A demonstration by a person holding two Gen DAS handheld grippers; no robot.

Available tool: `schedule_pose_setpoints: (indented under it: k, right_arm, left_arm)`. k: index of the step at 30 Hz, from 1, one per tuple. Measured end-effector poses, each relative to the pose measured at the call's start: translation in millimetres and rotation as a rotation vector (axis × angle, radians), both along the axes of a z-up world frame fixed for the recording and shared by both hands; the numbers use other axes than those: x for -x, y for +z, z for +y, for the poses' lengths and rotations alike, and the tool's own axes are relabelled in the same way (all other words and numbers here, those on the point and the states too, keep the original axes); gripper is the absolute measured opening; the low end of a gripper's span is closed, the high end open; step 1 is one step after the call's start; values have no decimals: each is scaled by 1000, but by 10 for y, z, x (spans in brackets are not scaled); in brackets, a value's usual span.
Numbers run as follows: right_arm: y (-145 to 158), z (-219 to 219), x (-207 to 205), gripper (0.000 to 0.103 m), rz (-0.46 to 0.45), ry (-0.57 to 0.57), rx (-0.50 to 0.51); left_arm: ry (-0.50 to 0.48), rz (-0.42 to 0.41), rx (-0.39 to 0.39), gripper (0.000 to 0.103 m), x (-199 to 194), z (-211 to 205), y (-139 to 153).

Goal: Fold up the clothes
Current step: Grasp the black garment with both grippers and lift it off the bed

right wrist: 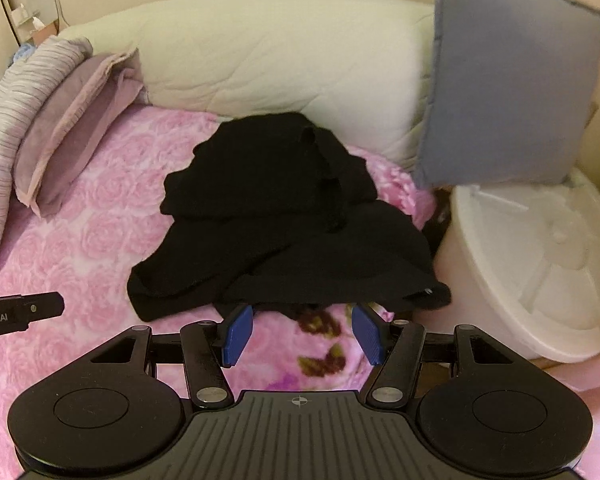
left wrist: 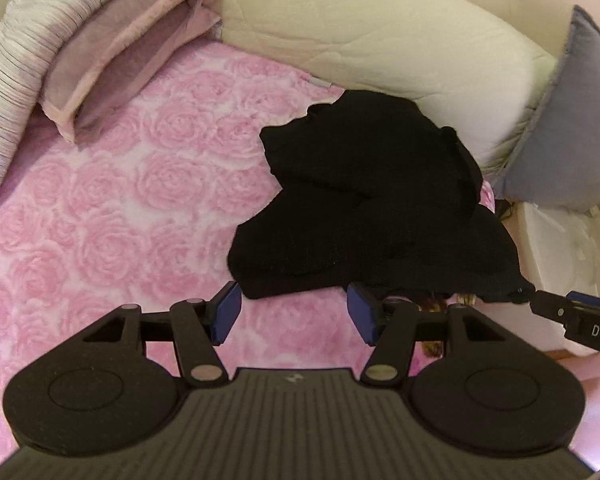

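Black garment [left wrist: 364,200] lies bunched in loose overlapping layers on the pink rose-pattern blanket [left wrist: 120,208], at about 1 o'clock from centre in the left wrist view. In the right wrist view the garment [right wrist: 284,216] sits dead centre, toward 12 o'clock from the fingers. Far edge of the garment is near the cream quilt [left wrist: 380,40], which runs along the top, 12 to 2 o'clock.

Left gripper [left wrist: 294,312]: blue pads spread wide, nothing between them. Its pads sit right at the garment's near hem, left pad just beside the hem corner; right pad edge may touch the cloth, too dark to tell.

Right gripper [right wrist: 302,334]: jaws spread too, nothing pinched. Tips just under the near hem, blanket showing between the pads. In the left wrist view the right gripper's finger comes in at 3 o'clock, tip at the garment's right corner; contact unclear.

Folded mauve blanket [left wrist: 124,52] at 10 o'clock, leaning on a striped grey cushion [left wrist: 16,72] at the left edge. Grey-blue pillow [right wrist: 508,80] upright at 2 o'clock in the right wrist view, above a white plastic bin [right wrist: 540,264] at 3 o'clock, beside the bed edge. The garment's right side lies near the bin, not on it.
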State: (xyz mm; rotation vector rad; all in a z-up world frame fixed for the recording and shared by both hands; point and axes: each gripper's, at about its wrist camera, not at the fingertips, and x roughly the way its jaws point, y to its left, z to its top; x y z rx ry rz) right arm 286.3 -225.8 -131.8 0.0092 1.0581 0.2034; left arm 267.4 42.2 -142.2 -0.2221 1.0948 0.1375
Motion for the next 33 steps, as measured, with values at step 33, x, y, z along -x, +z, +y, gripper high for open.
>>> schedule_pose_setpoints:
  k: [33]
  right_arm:
    - [-1308,-224,-2000,59,93,-144,-5]
  left_arm:
    - [532,267,322,60,-932,871,-2145]
